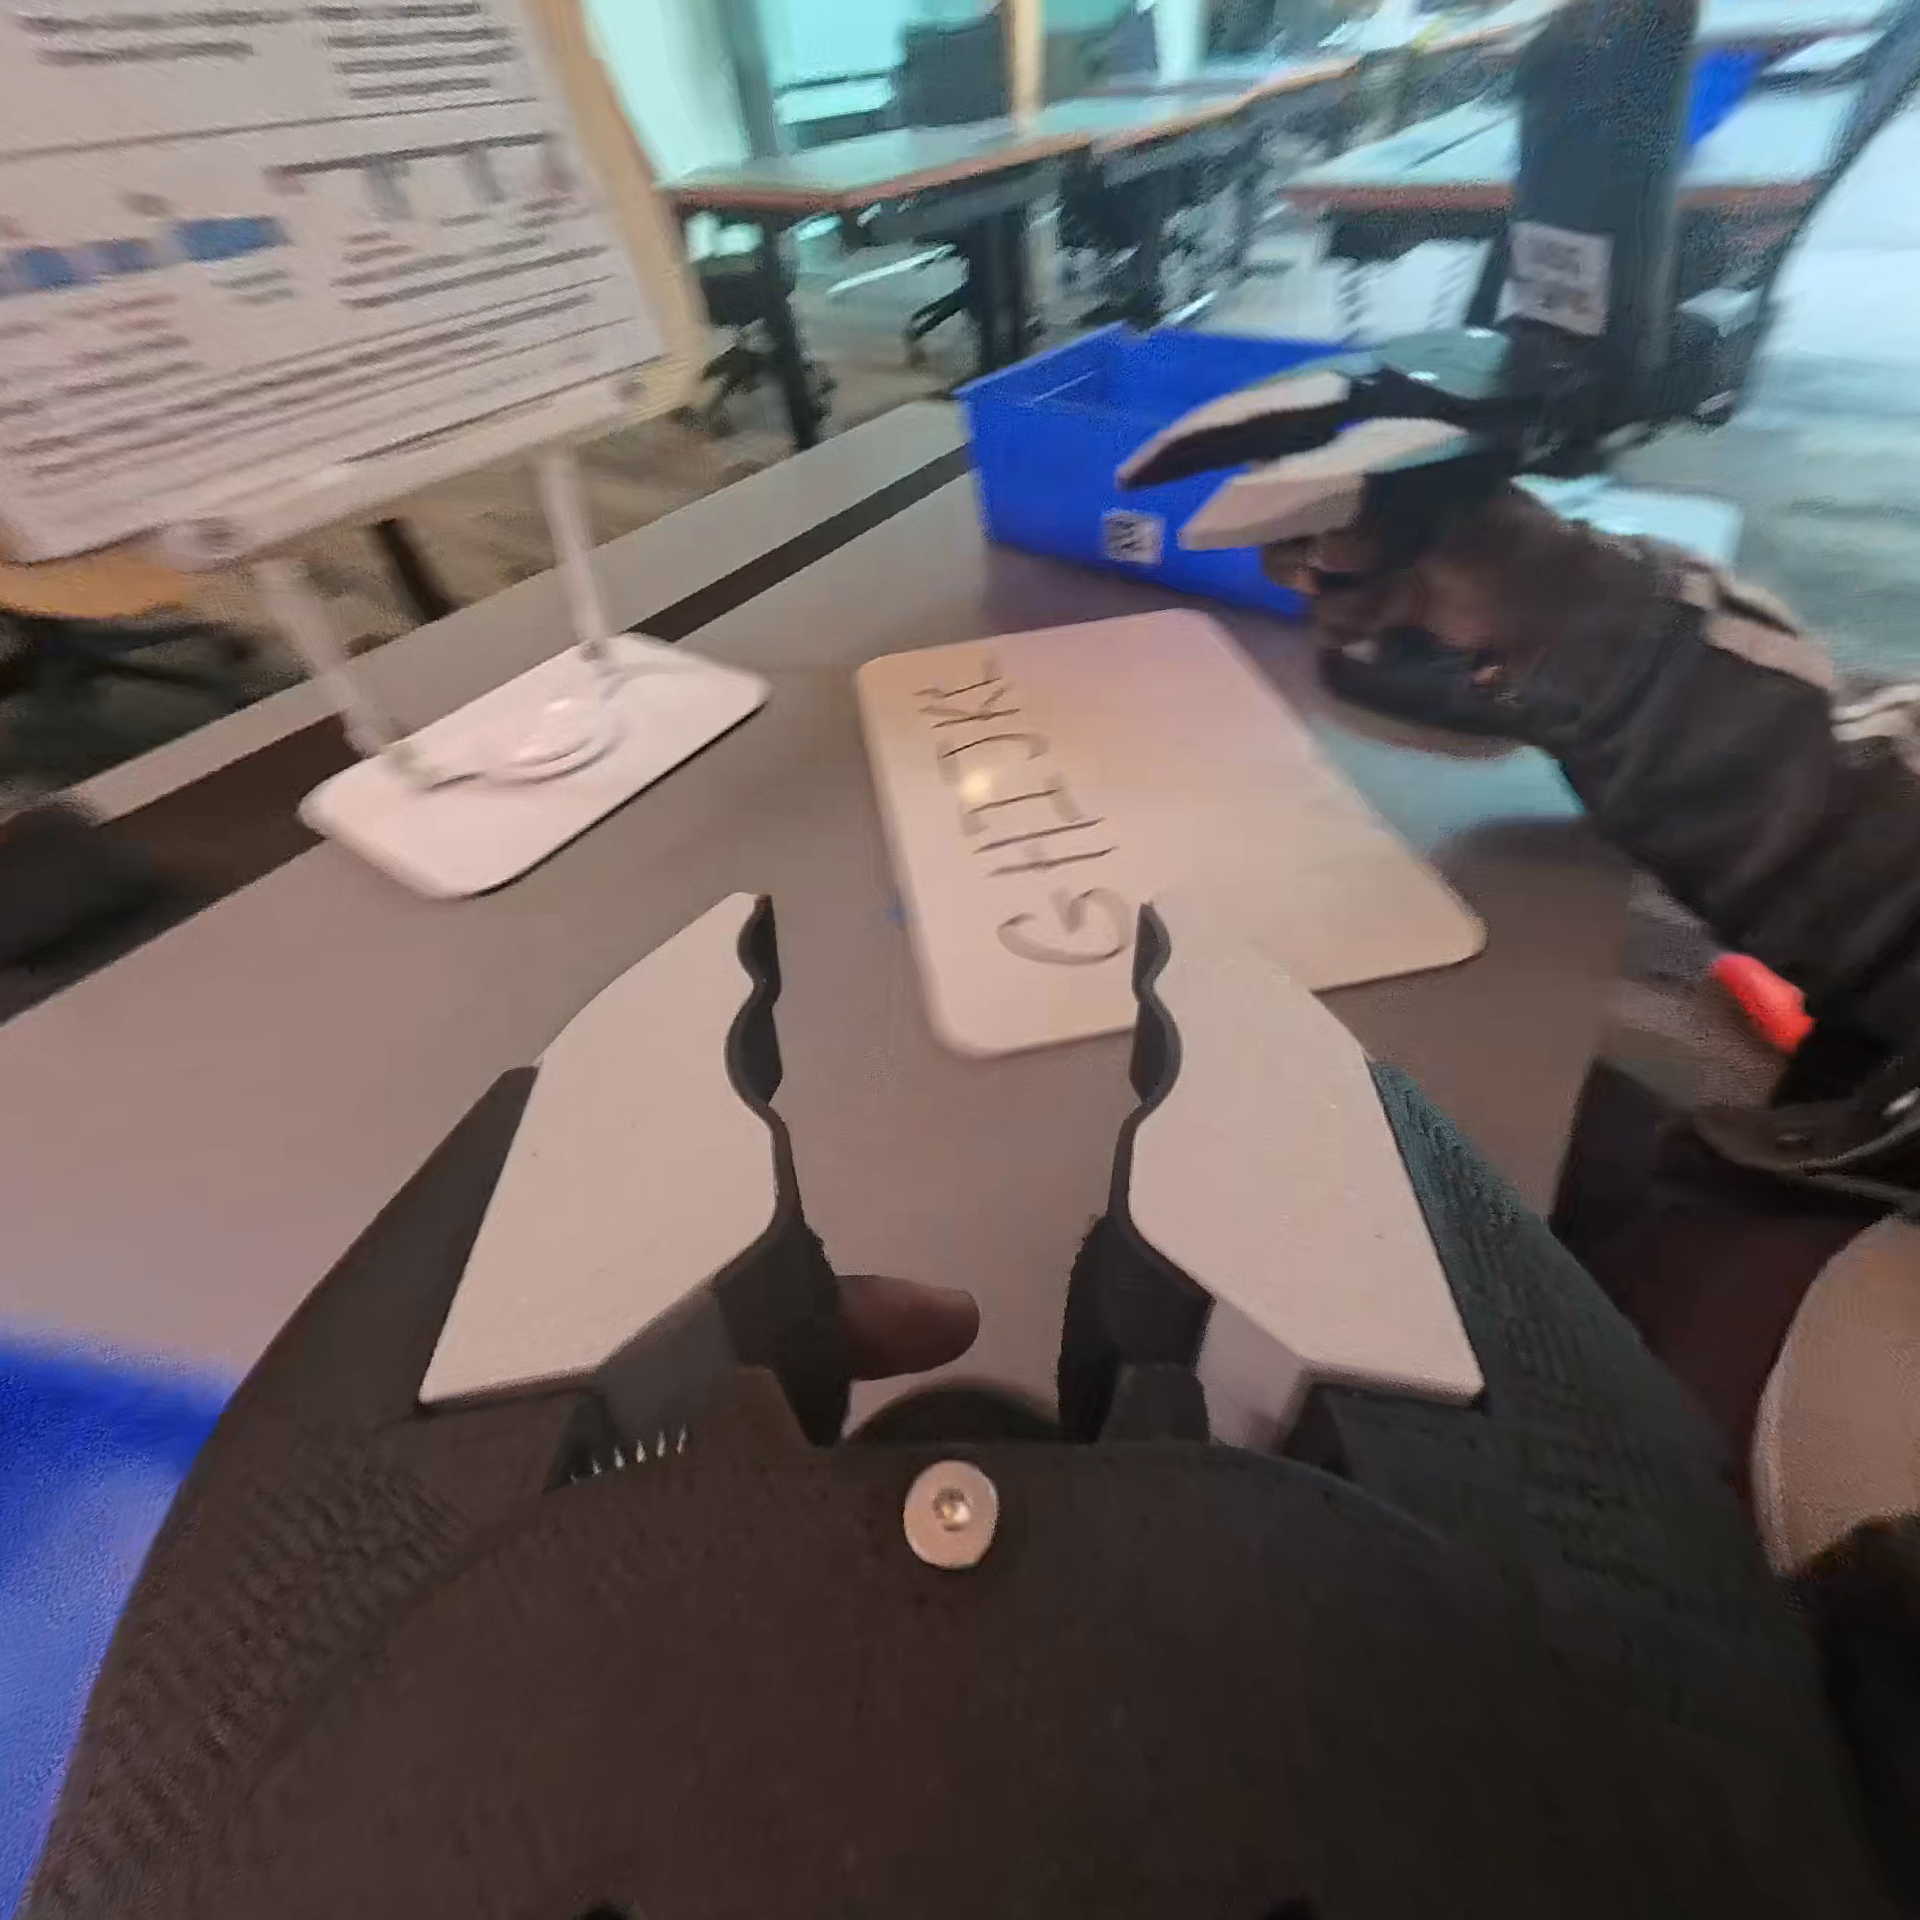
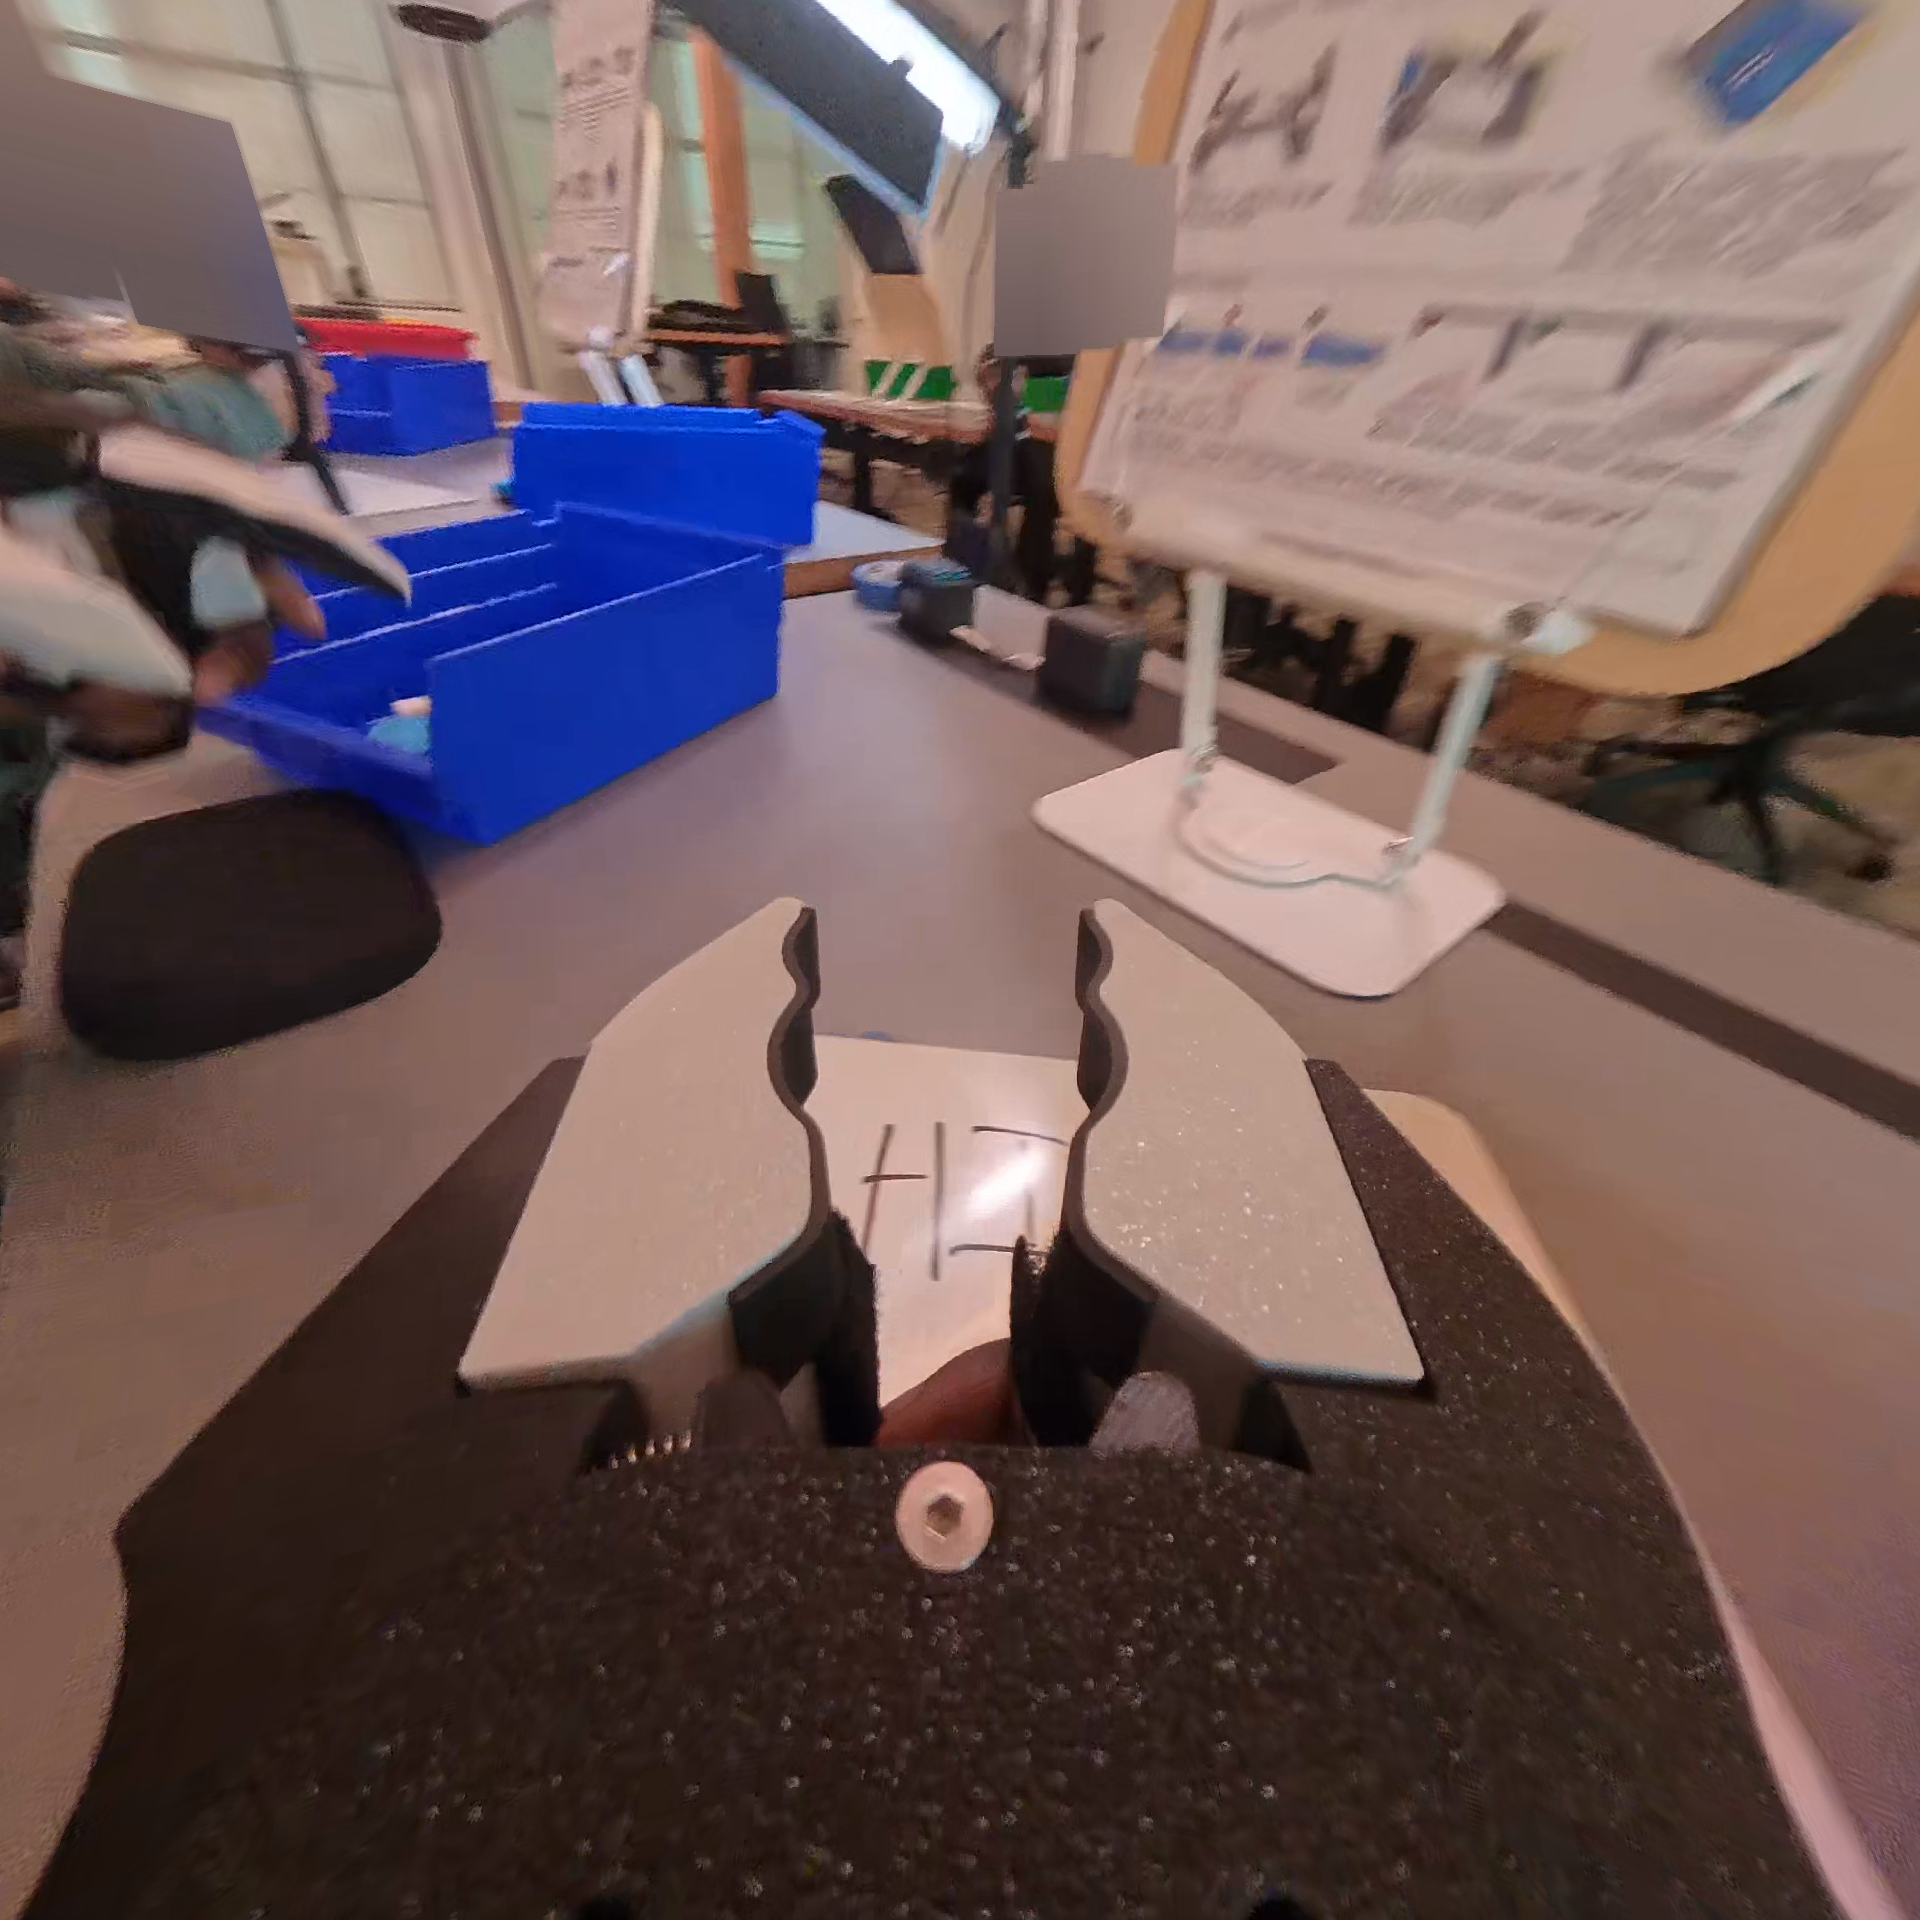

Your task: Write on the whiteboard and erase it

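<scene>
In the left wrist view, the left gripper (image 1: 956, 914) hovered above the grey tabletop (image 1: 260, 1039) with its jaws spread wide and nothing between them. The whiteboard (image 1: 1226, 748) lay flat just ahead and a little to the right, its near end beside the right fingertip (image 1: 1148, 935). Its long axis ran away from the camera toward the blue bin (image 1: 1049, 447), and the line of dark letters ran along that axis on the board's left half. The right gripper (image 1: 1158, 504) showed farther off, raised above the board's far right corner, fingers apart and bare. A red-capped object (image 1: 1761, 997), possibly the marker, lay off the board's right side; what it was could not be told for sure. A paper stand (image 1: 540, 769) stood to the left of the board, well clear of it.

In the right wrist view, the right gripper (image 2: 945, 925) pointed across the board rather than along it. The whiteboard (image 2: 940, 1101) sat directly beneath, so the letters showed between the open fingers, which clasped nothing. The left gripper (image 2: 301, 613) appeared at the left edge, raised near the blue bin (image 2: 603, 686), with a black pad (image 2: 249, 914) on the tabletop below it. No eraser could be identified for certain. Judging from this, the writing was done and erasing remained; the right gripper was nearer the letters, and a wipe would have to travel along the board's long axis
</scene>
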### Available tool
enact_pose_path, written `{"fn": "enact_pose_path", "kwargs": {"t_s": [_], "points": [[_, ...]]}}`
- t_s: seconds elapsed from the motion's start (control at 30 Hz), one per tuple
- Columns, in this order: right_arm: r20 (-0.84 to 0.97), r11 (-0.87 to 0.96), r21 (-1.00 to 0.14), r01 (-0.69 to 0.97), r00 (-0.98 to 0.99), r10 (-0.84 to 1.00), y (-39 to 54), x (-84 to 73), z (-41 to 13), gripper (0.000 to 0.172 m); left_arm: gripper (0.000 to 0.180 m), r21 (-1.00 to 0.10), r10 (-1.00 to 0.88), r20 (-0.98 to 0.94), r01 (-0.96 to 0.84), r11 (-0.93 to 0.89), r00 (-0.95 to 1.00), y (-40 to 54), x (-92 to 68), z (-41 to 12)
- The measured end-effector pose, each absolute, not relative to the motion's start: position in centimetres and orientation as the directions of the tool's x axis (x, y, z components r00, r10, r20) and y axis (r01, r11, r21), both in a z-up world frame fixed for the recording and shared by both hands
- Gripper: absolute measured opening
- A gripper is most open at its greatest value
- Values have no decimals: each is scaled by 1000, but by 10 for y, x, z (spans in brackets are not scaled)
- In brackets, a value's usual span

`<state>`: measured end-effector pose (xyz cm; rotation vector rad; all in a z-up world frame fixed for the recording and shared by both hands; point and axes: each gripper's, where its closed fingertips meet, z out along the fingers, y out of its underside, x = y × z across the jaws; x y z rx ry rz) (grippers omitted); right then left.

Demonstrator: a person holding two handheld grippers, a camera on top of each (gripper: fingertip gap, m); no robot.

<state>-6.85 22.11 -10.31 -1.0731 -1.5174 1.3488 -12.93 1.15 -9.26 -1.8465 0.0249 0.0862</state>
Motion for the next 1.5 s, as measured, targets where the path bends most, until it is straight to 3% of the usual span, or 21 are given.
{"fn": "enact_pose_path", "kwargs": {"t_s": [0.17,0.27,0.37,0.47,0.6,0.67,0.73,0.9,1.03,1.17,1.33,1.5], "points": [[-43,-11,-996,91,-358,933,211,-79,-123,48,63,-821,376,-186,67,-568,908,-92,-237,-94],[-92,-77,-995,60,-314,945,223,-77,-119,45,61,-635,413,-115,253,-730,904,-134,-270,-132],[-150,-135,-988,70,-298,943,231,-75,-121,45,59,-426,326,-61,271,-864,944,-155,-279,-173],[-139,-123,-990,76,-286,948,233,-75,-123,44,69,-240,367,-38,348,-906,930,-172,-292,-205],[-111,-86,-991,98,-285,952,231,-76,-128,44,71,-99,388,-52,382,-919,920,-186,-294,-232],[-104,-75,-991,108,-290,951,230,-76,-130,44,71,-78,385,-65,380,-922,921,-186,-293,-237],[-104,-73,-991,113,-294,950,229,-76,-131,44,56,-76,369,-65,364,-928,927,-183,-292,-240],[-115,-85,-990,114,-292,950,231,-76,-132,44,54,-106,315,-166,300,-948,935,-181,-303,-225],[-117,-80,-989,126,-314,942,226,-76,-135,44,53,-279,319,-338,229,-932,886,-157,-310,-157],[-52,-3,-994,109,-457,888,199,-71,-134,47,53,-438,124,-341,-41,-898,932,-85,-250,-104],[31,143,-984,108,-685,728,137,-62,-123,61,53,-375,-239,-287,-339,-863,928,-10,-167,-125],[157,375,-922,100,-787,596,79,-69,-117,71,53,-326,-419,-242,-480,-814,875,36,-125,-151]]}}
